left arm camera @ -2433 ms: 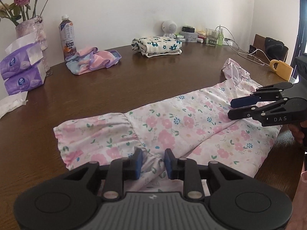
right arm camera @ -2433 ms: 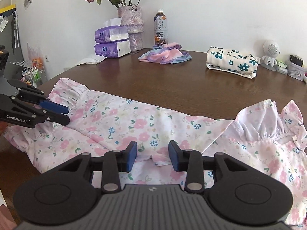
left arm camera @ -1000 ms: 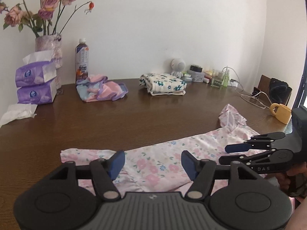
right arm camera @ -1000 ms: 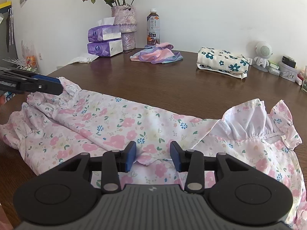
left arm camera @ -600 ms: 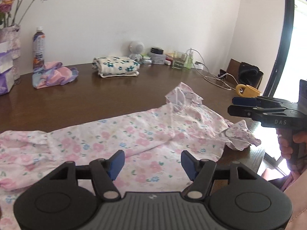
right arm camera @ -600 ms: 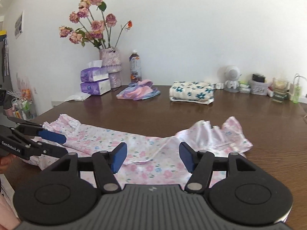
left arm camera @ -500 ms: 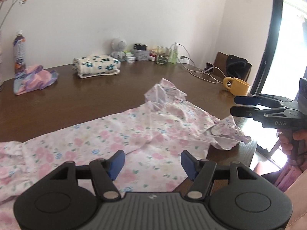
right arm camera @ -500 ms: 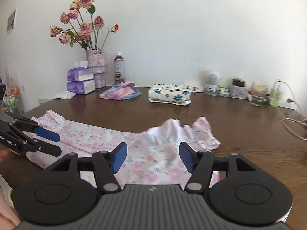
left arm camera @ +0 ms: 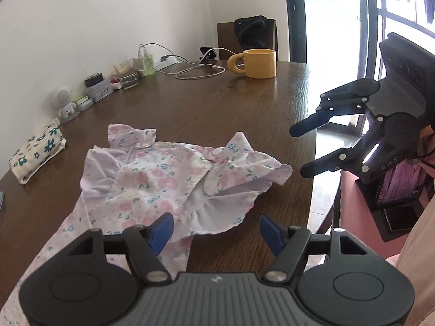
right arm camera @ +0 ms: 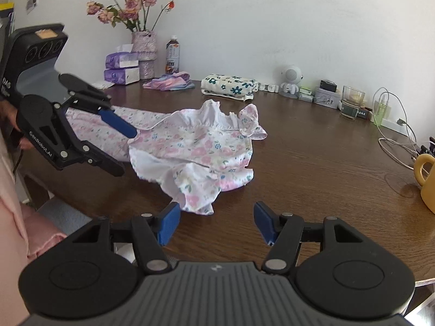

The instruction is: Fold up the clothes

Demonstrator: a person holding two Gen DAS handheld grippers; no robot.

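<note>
A pink floral dress (left arm camera: 152, 179) lies on the brown table (left arm camera: 244, 114), its ruffled sleeve end crumpled near the table's right edge. My left gripper (left arm camera: 216, 231) hovers just above the near sleeve; its jaws are opening and nothing is between them. In the left wrist view my right gripper (left arm camera: 297, 150) hangs open beyond the table edge, right of the sleeve. The right wrist view shows the dress (right arm camera: 204, 146) ahead of my open, empty right gripper (right arm camera: 217, 224), with the left gripper (right arm camera: 126, 152) at the dress's left side.
A yellow mug (left arm camera: 258, 62) and cables (left arm camera: 198, 68) sit at the far right corner. A folded floral cloth (right arm camera: 229, 85), a pink-blue cloth (right arm camera: 170, 81), bottle (right arm camera: 172, 54), tissue packs (right arm camera: 121, 68) and flower vase (right arm camera: 144, 51) line the back. A person's pink clothing (right arm camera: 16, 217) is at left.
The right gripper let go of the dress's near edge and opened. Both grippers swung along the dress to its sleeve end, which now lies bunched. The left jaws stand a little wider.
</note>
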